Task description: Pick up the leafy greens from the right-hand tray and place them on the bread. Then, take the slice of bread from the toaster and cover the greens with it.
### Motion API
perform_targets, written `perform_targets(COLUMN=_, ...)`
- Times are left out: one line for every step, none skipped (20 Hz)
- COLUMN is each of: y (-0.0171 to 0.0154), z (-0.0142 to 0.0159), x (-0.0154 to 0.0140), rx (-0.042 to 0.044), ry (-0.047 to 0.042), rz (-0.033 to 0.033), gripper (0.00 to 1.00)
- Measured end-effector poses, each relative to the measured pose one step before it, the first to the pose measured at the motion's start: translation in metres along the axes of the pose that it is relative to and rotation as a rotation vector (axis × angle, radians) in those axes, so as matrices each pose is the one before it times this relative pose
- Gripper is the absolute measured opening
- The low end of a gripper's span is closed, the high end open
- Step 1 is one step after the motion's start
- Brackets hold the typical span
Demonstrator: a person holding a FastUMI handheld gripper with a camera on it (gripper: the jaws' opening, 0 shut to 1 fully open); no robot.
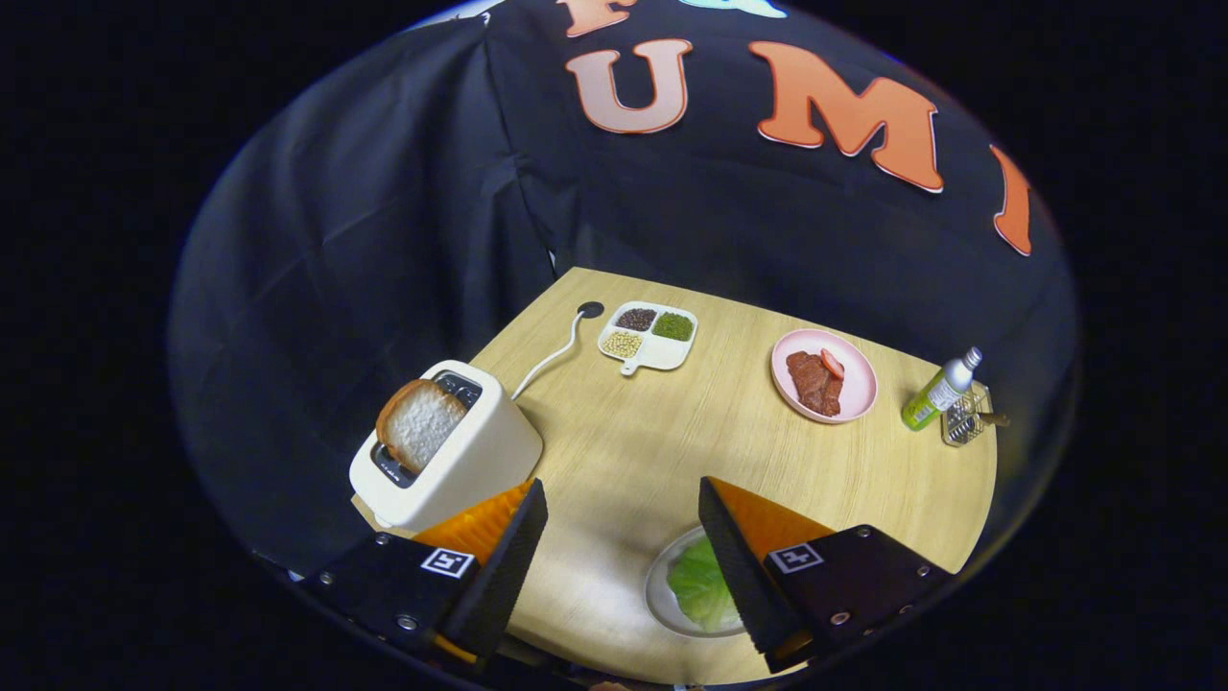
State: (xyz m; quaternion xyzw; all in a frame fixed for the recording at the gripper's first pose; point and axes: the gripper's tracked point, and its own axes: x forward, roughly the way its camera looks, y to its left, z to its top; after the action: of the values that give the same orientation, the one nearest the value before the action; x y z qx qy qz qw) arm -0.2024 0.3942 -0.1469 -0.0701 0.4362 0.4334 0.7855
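The leafy greens (698, 583) lay on a pale tray (660, 597) in the lower centre of the frame, partly hidden behind the right finger. The leaf looked thin, limp and light; it would probably crumple or tear under a hard pinch and might slide on the smooth tray, so a soft grip across a raised, ruffled edge seemed the best hold. The gripper (624, 504) stood wide open with nothing between its fingers, the greens lying beside the inner face of the right one. No bread base could be made out near the tray. At the lower left, beside the left finger, a white toaster (451, 451) held a slice of bread (417, 422) standing well out of its slot; porous, stiff and light, it should be taken by its two flat faces. A white cord (552, 357) ran up the table (624, 451). Further up lay a divided dish of grains (649, 336), a pink plate (854, 379) with meat (814, 381), and at the right a green bottle (938, 392) beside a small wire rack (967, 419).
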Motion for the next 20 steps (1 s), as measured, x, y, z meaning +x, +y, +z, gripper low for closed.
perform_targets(y=0.01585, z=0.00464, x=0.00272, rx=-0.00701, ry=0.01213, rz=0.02085, gripper=0.96)
perform_targets(y=0.01671, z=0.00507, x=0.00344, rx=-0.00999, ry=0.01148, rz=0.01692, gripper=0.96)
perform_targets(y=0.01625, z=0.0066, x=0.00381, rx=-0.01652, ry=0.00814, rz=0.01401, gripper=0.96)
perform_targets(y=0.01336, z=0.007, x=0.00448, rx=-0.02033, ry=0.01, rz=0.00328, gripper=0.96)
perform_targets(y=0.01293, z=0.00773, x=0.00389, rx=-0.01638, ry=0.00685, rz=0.00258, gripper=0.96)
perform_targets(y=0.0144, z=0.00463, x=0.00626, rx=-0.01043, ry=0.01222, rz=0.0103, gripper=0.96)
perform_targets(y=0.01453, z=0.00579, x=0.00559, rx=-0.00039, ry=0.00935, rz=0.01464, gripper=0.96)
perform_targets(y=0.01201, z=0.00547, x=0.0052, rx=-0.00242, ry=0.01304, rz=0.01346, gripper=0.96)
perform_targets(y=0.00738, z=0.0033, x=0.00734, rx=-0.00578, ry=0.01289, rz=0.00426, gripper=0.95)
perform_targets(y=0.0062, z=0.00357, x=0.0061, rx=-0.01069, ry=0.01302, rz=-0.01207, gripper=0.96)
perform_targets(y=0.0062, z=0.00082, x=0.00569, rx=-0.00493, ry=0.02158, rz=-0.01289, gripper=0.95)
perform_targets(y=0.00684, z=-0.00148, x=0.00853, rx=0.00838, ry=0.03026, rz=-0.00928, gripper=0.95)
perform_targets(y=0.0058, z=0.00046, x=0.01111, rx=0.02146, ry=0.02829, rz=-0.00831, gripper=0.96)
perform_targets(y=0.00531, z=0.00096, x=0.00927, rx=0.02088, ry=0.01719, rz=-0.00587, gripper=0.96)
perform_targets(y=0.00372, z=0.00127, x=0.0091, rx=0.01459, ry=0.01914, rz=-0.00495, gripper=0.94)
perform_targets(y=0.00314, z=-0.00106, x=0.00806, rx=0.00541, ry=0.02644, rz=-0.0079, gripper=0.93)
perform_targets(y=0.00178, z=-0.00072, x=0.0075, rx=-0.00174, ry=0.02532, rz=-0.009, gripper=0.9)
perform_targets(y=0.00189, z=-0.00435, x=0.00471, rx=-0.00733, ry=0.02662, rz=-0.01456, gripper=0.88)
perform_targets(y=0.00025, z=-0.00392, x=0.00342, rx=-0.00955, ry=0.0231, rz=-0.01496, gripper=0.83)
perform_targets(y=0.00056, z=-0.00328, x=0.00285, rx=-0.00776, ry=0.01574, rz=-0.01348, gripper=0.79)
